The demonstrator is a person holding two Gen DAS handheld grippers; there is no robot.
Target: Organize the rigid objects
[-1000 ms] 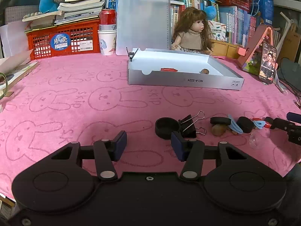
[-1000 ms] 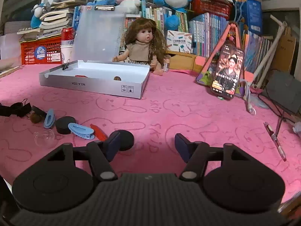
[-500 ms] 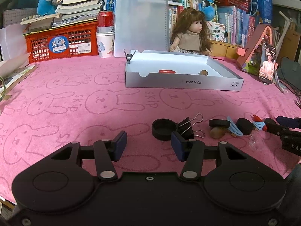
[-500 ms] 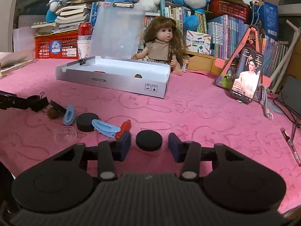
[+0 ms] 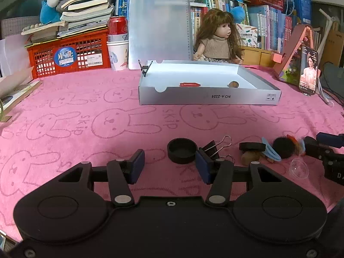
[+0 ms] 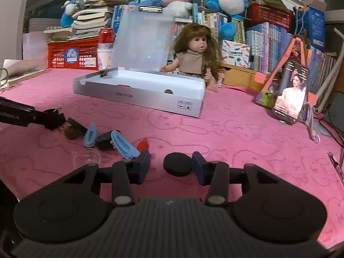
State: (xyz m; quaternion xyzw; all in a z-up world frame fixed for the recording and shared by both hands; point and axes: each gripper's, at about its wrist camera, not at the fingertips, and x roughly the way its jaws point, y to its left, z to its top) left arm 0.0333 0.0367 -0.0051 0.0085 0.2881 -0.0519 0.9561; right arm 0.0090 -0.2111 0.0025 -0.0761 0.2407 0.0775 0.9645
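Observation:
A grey open box (image 5: 209,96) holds a red clip (image 5: 190,84) and a brown nut (image 5: 233,84); it also shows in the right wrist view (image 6: 137,95). My left gripper (image 5: 169,165) is open, low over the pink cloth, with a black cap (image 5: 181,150) and a black binder clip (image 5: 215,147) just beyond its right finger. My right gripper (image 6: 171,168) is open, with a black round disc (image 6: 177,164) between its fingers, close to the right one. Blue clips (image 6: 122,144), a red clip (image 6: 143,144) and a clear dome (image 6: 86,157) lie to its left.
A doll (image 5: 218,37), a clear clipboard (image 5: 159,29), a red crate (image 5: 68,53), a can on paper cups (image 5: 117,43) and books line the back. A phone on a stand (image 5: 308,71) stands at the right. A pen (image 6: 336,165) lies at the far right.
My right gripper has moved in around the black disc, which was beyond its left finger before. My left gripper has edged forward towards the cap and binder clip.

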